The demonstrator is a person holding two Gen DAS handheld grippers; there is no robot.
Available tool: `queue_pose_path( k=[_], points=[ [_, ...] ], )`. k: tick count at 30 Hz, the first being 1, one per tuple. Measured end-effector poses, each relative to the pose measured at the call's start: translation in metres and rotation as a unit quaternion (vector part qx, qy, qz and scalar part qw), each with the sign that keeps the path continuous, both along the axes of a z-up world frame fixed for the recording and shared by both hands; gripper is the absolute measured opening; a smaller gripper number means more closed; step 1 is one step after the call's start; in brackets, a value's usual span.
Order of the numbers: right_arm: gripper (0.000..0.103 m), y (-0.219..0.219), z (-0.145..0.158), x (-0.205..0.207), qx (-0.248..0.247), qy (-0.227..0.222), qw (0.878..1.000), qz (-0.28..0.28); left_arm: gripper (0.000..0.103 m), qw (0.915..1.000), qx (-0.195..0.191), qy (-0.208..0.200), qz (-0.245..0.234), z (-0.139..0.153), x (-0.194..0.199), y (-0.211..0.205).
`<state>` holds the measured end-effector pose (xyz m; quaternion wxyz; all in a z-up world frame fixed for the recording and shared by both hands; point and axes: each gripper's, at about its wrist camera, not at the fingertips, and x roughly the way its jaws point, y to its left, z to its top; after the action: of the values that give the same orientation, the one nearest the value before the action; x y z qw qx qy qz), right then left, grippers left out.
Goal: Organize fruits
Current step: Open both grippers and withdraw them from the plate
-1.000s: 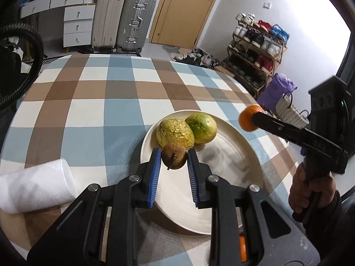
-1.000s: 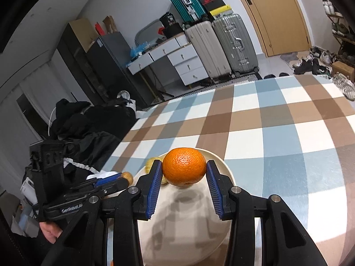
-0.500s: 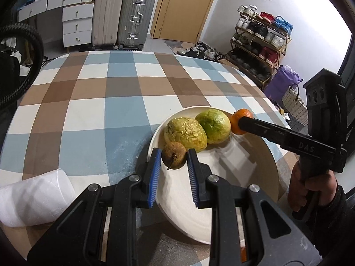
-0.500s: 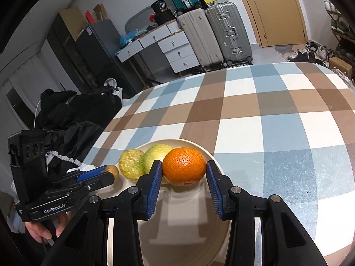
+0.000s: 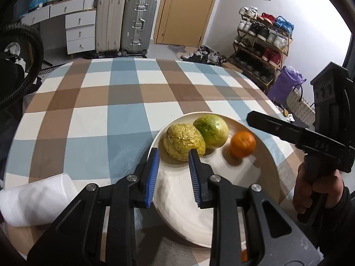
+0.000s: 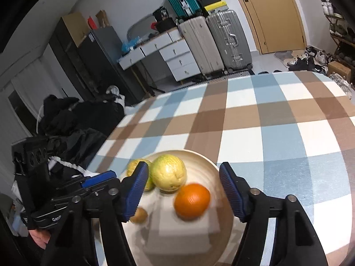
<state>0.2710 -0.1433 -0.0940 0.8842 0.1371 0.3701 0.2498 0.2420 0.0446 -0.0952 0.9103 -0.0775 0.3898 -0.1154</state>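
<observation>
now both tongs, left (image 5: pixel 173 155) and right (image 6: pixel 183 175), gape over a plate (image 5: pixel 264 155) with one orange (image 5: pixel 242 144), two green fruits on a checked counter (image 5: pixel 124 102).

1. Evenly lit indoor room, moderately bright; strongest brightness at the far right edge of the left wrist view.
2. Soft shadows under the round orange fruit (image 5: pixel 242 144) on the cream round ceramic plate (image 5: pixel 264 173).
3. Left wrist view sharp in the middle.
4. Right wrist view smeared by motion blur over the plate (image 6: pixel 213 168) and fruit (image 6: pixel 192 201).
5. Strong fisheye bending and black corners in both views.
</observation>
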Motion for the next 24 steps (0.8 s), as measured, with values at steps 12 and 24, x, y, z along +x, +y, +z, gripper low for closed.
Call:
queue_pose_path(
  k=[12,24],
  points=[
    [0.092,-0.016,0.047,-0.068,0.002,-0.056,0.998,-0.017,0.076,0.9990,0.000,-0.037,0.026,0.039,-0.061,-0.002],
    [0.103,-0.025,0.057,-0.158,0.002,-0.093,0.995,-0.032,0.102,0.9966,0.014,-0.056,0.059,0.061,-0.130,-0.018]
  ],
)
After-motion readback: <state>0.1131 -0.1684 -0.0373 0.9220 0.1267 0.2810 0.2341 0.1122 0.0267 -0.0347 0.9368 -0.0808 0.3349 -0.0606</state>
